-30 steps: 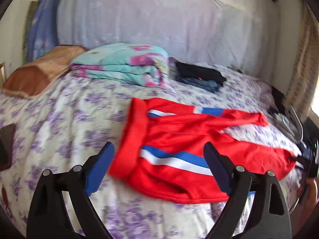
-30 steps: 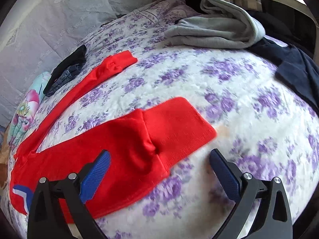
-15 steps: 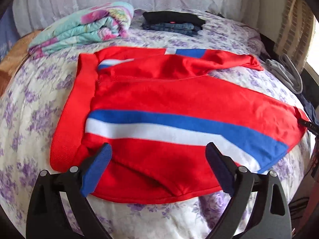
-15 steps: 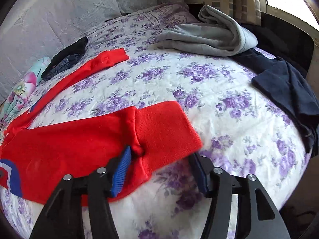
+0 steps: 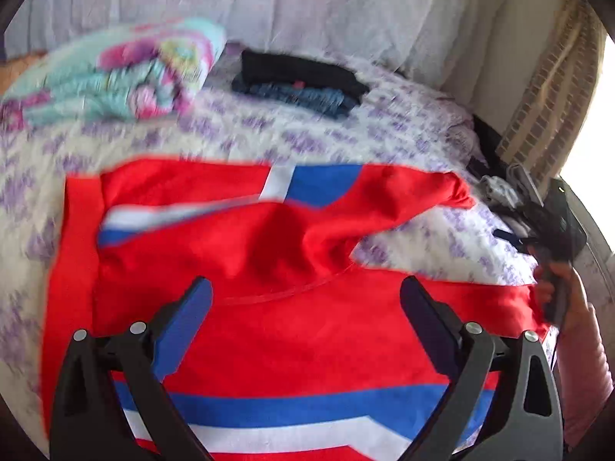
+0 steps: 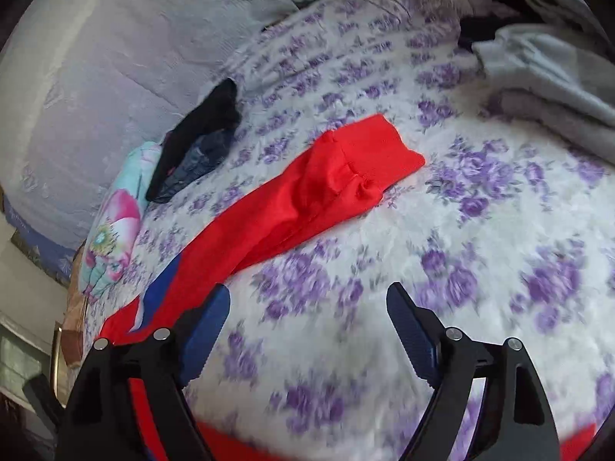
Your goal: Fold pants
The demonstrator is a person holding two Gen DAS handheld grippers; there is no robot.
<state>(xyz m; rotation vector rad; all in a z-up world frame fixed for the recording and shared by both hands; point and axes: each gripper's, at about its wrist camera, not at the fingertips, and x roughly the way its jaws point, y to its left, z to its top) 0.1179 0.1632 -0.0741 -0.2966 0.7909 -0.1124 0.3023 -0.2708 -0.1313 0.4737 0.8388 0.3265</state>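
Observation:
Red pants (image 5: 292, 330) with blue and white stripes lie spread on the flowered bed. In the left wrist view my left gripper (image 5: 305, 313) is open over the seat of the pants, close to the cloth. In the right wrist view my right gripper (image 6: 307, 315) is open over bare bedspread. The far leg of the pants (image 6: 330, 188) stretches away ahead of it. The near leg shows as a red strip (image 6: 226, 443) at the bottom edge. Nothing is between the fingers of either gripper.
A folded flowered blanket (image 5: 115, 73) and a stack of dark folded clothes (image 5: 296, 80) lie at the back of the bed. Grey clothes (image 6: 553, 69) lie at the bed's right end. The bedspread (image 6: 480, 230) has purple flowers. A padded headboard (image 5: 307, 11) runs behind.
My left gripper has moved forward over the pants, from the lower edge to the seat. My right gripper has opened wider and moved past the near leg's cuff, now over bare bedspread.

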